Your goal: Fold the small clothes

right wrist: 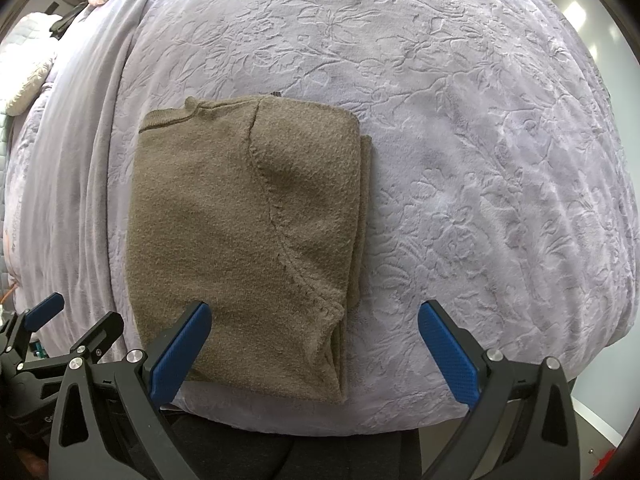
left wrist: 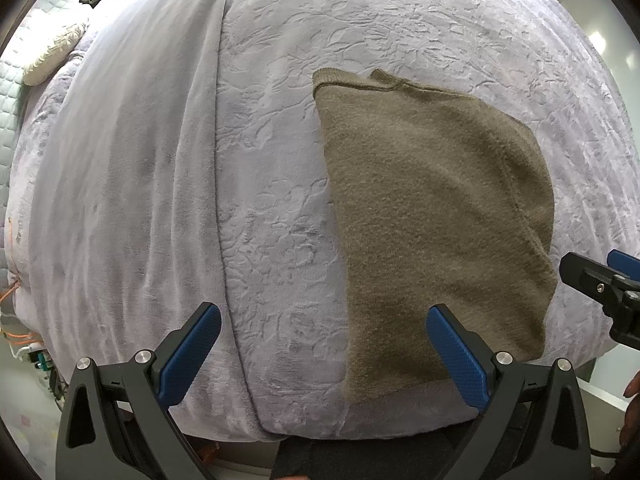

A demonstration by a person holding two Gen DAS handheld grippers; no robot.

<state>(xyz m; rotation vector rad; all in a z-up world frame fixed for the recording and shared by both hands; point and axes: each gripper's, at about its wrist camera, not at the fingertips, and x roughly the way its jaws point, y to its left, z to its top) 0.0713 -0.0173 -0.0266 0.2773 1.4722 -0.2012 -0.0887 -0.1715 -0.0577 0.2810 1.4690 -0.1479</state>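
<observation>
An olive-brown knit sweater (left wrist: 432,216) lies folded into a long rectangle on the lilac embossed bedspread (left wrist: 280,160). It also shows in the right wrist view (right wrist: 244,232), with a seam curving down it and layered edges along its right side. My left gripper (left wrist: 324,320) is open and empty, above the near end of the sweater's left edge. My right gripper (right wrist: 314,316) is open and empty, above the sweater's near right corner. The right gripper shows at the right edge of the left wrist view (left wrist: 604,284). The left gripper shows at the lower left of the right wrist view (right wrist: 68,320).
A smooth lilac blanket (left wrist: 132,168) covers the left part of the bed. A quilted cream pillow (left wrist: 52,48) lies at the far left. The bed's near edge runs just behind the grippers. Orange cables (left wrist: 16,292) hang at the left.
</observation>
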